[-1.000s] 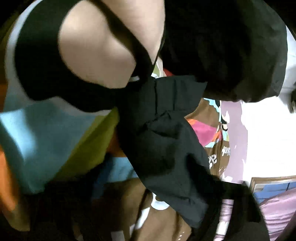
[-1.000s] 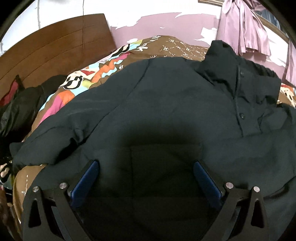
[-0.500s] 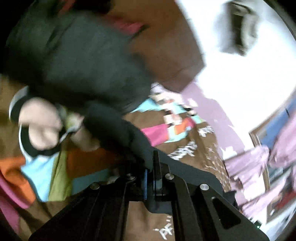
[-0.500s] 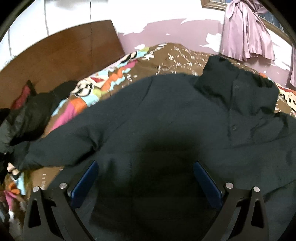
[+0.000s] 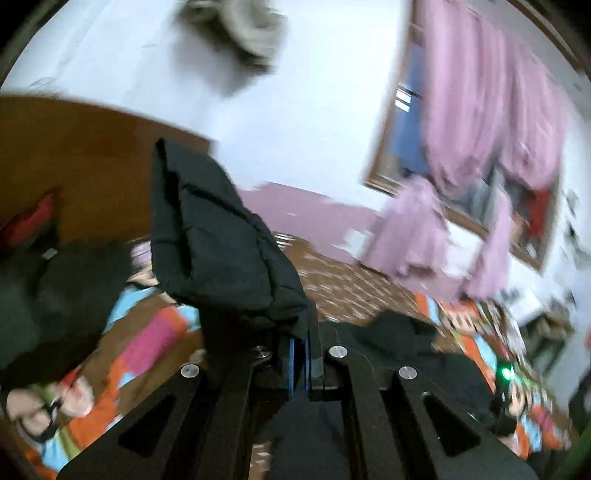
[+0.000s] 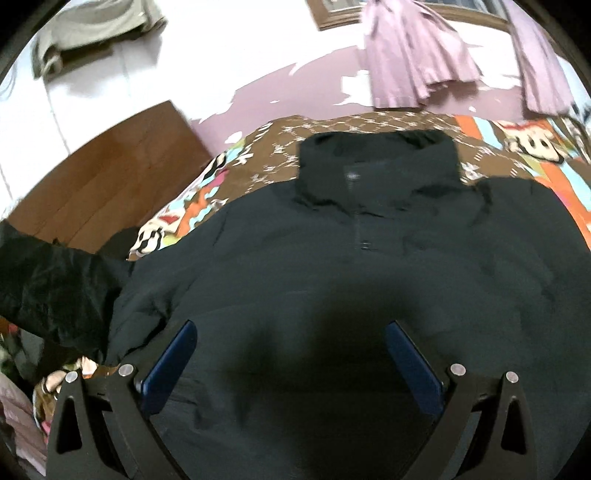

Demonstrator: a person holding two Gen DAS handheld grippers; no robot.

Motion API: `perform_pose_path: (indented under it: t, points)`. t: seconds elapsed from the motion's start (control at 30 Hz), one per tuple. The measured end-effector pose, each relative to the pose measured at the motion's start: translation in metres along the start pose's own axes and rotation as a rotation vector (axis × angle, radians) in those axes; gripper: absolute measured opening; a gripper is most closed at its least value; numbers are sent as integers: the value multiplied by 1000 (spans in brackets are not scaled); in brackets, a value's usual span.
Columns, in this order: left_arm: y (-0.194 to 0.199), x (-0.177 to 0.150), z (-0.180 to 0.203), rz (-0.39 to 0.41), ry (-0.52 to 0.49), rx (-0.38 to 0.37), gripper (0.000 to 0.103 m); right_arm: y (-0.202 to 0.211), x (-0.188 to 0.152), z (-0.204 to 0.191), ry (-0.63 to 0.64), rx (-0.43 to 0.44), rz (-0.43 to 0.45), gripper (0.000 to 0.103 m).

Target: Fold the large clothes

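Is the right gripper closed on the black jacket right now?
No: the right gripper hangs with its blue pads wide apart above the black jacket, pinching nothing.

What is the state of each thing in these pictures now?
Black padded jacket: spread flat on the patterned bedspread, collar up.
Jacket sleeve: lifted, pinched.
Left gripper: jaws shut on sleeve.
Right gripper: jaws open, empty, above jacket.
Pink curtain: hanging, gathered.

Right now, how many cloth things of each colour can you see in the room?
Black padded jacket spread on the bed, and crumpled black garment: 2
Lilac hanging curtains: 1
Colourful patterned bedcover: 1
Grey-beige cloth hung on the wall: 1
Total: 5
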State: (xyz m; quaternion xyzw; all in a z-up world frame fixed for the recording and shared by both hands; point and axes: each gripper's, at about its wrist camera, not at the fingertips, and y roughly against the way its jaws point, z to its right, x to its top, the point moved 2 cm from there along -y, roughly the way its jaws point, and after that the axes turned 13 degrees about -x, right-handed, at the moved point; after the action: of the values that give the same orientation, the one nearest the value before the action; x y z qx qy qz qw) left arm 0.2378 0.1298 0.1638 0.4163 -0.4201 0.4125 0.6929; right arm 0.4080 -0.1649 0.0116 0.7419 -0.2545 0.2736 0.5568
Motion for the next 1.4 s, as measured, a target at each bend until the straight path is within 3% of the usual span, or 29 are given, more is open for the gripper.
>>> perform_pose_path:
  t: [0.2,0.3,0.4,0.6,0.8,0.9,0.97,1.0,1.07,1.17,1.23,1.3,1.4]
  points:
    - [-86,-35,102,-231,-236,-189,1,28,3,64,-73,-27,48,103]
    - [-127,-76,140,-338,-295,-255,1,37,0,109,-191,-10,56,103]
    - [-167,-126,174,-443,-341,-315,1,41,-11,151,-298,48,-2,103]
    - [-207,-206,203,-611,-310,-423,1,70,-25,187,-322,114,-9,103]
    - [-205,-234,217,-689,-411,-437,3,72,-36,193,-443,339,-44,103]
    - [-197,-241,210,-710,-420,-460,18,60,-36,192,-512,389,-91,103]
    - [-196,-249,206,-728,-385,-489,40,55,-33,190,-526,387,-109,103]
    - [-196,-250,204,-741,-359,-512,46,54,-32,187,-523,385,-115,102]
    - [-189,-249,202,-749,-322,-545,65,53,-30,184,-512,383,-125,97]
    - [-183,-240,199,-741,-282,-567,69,49,-30,182,-499,344,-154,80]
    - [-179,-232,192,-736,-235,-569,69,45,-36,184,-486,290,-192,50]
    - [-175,-221,178,-711,-149,-578,70,40,-43,187,-480,227,-220,39]
    - [-169,-200,157,-657,-29,-556,77,37,-52,188,-499,219,-233,29]
